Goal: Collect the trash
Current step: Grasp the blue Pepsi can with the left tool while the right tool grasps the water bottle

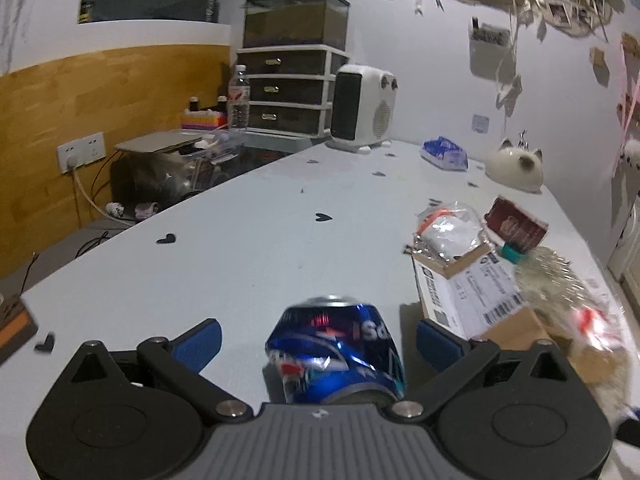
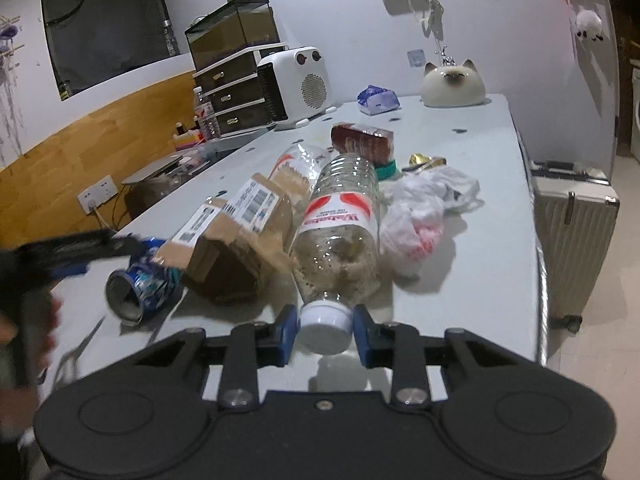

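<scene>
A pale blue-grey table [image 2: 460, 152] fills the room's middle, set against a white wall hung with photos and paper decorations. At its far end stand a white space heater [image 2: 294, 80], a dark plastic drawer unit [image 2: 228, 96] with a glass tank [image 2: 232, 28] on top, and a cat-shaped ceramic ornament [image 2: 454, 84]. A ribbed white suitcase [image 2: 572, 240] stands on the floor just beside the table's right edge.

Trash lies in a loose heap on the table. A torn cardboard box [image 2: 236, 236] with shipping labels lies open on its side; what is inside it cannot be made out. Beside it lies a clear plastic water bottle [image 2: 340, 228] on its side, holding brownish residue and specks. A crumpled white plastic bag [image 2: 420, 216] with something red inside rests against the bottle's right side. Behind them sit a dark red packet [image 2: 362, 140], a second clear bottle partly hidden by the box, and a gold foil scrap [image 2: 424, 162].

The right gripper [image 2: 326, 332] has its blue pads on either side of the water bottle's white cap [image 2: 326, 322], closed in on it or very nearly so.

The left gripper [image 1: 318, 344] has its jaws spread wide, with a crushed blue Pepsi can [image 1: 336, 356] lying on its side between them, touching neither pad. In the right wrist view that gripper is blurred.
</scene>
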